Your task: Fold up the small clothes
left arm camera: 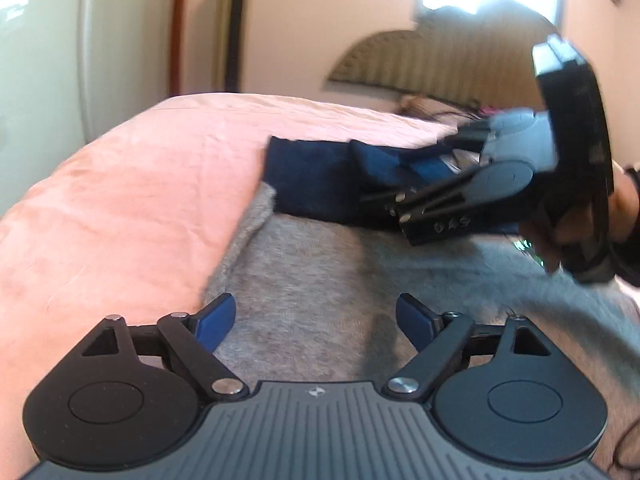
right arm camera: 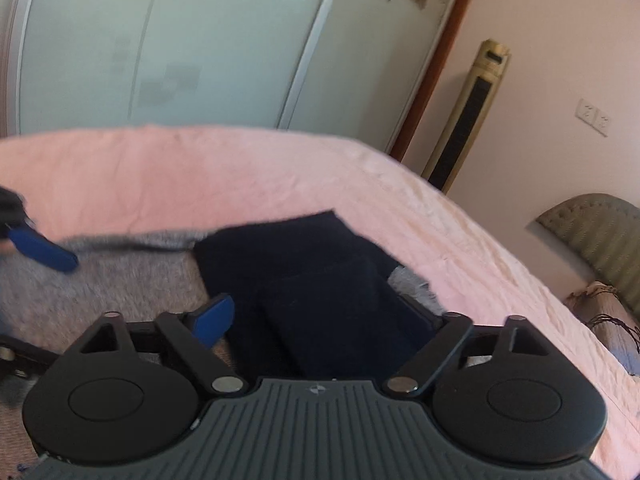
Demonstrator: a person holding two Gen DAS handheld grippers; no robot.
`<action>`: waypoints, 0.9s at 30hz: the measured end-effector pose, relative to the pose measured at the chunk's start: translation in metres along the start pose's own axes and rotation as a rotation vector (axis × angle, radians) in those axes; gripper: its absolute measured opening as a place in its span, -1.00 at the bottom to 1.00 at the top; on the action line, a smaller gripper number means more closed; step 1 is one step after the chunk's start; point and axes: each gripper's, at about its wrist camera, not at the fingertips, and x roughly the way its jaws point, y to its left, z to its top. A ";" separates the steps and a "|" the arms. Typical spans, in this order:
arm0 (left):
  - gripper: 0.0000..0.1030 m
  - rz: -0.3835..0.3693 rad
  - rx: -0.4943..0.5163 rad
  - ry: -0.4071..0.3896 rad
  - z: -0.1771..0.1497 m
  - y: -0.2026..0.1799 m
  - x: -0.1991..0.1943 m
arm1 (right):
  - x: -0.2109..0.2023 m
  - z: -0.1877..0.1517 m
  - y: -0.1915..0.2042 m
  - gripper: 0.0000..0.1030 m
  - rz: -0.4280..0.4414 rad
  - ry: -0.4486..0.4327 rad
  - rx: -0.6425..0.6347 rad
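Note:
A dark navy cloth lies partly folded on a grey garment, which is spread over the pink bedspread. My left gripper hangs open over the grey garment with nothing between its blue pads. One of its blue fingers shows at the left edge of the right wrist view. My right gripper stands wide over the navy cloth, a fold of it between the jaws. Its left pad sits just beside the fold, and the cloth hides the right pad.
A padded headboard closes off the bed's far end, with a fringed blanket below it. Sliding wardrobe doors and a tall gold floor-standing unit stand past the bed. A hand holds the right gripper.

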 end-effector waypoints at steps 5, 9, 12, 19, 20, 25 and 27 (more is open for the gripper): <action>0.82 -0.024 -0.023 0.017 0.001 0.006 -0.002 | 0.010 0.002 -0.005 -0.48 -0.016 0.017 0.084; 0.82 -0.024 -0.021 0.017 0.001 0.007 0.000 | -0.007 -0.004 -0.042 -0.79 0.049 -0.025 0.357; 0.83 -0.024 -0.021 0.018 0.001 0.008 0.000 | -0.038 -0.028 -0.077 -0.82 0.081 -0.070 0.565; 0.92 -0.025 -0.002 0.030 0.001 0.003 0.005 | -0.090 -0.126 -0.147 -0.56 -0.058 -0.060 0.943; 0.92 -0.021 0.004 0.033 0.001 0.002 0.007 | -0.092 -0.132 -0.149 -0.56 -0.059 -0.055 0.963; 0.92 -0.005 0.021 0.038 0.001 -0.002 0.008 | -0.092 -0.096 -0.116 0.13 -0.057 -0.120 0.773; 0.93 -0.003 0.022 0.038 0.000 -0.002 0.008 | -0.088 -0.062 -0.085 0.13 -0.082 -0.133 0.548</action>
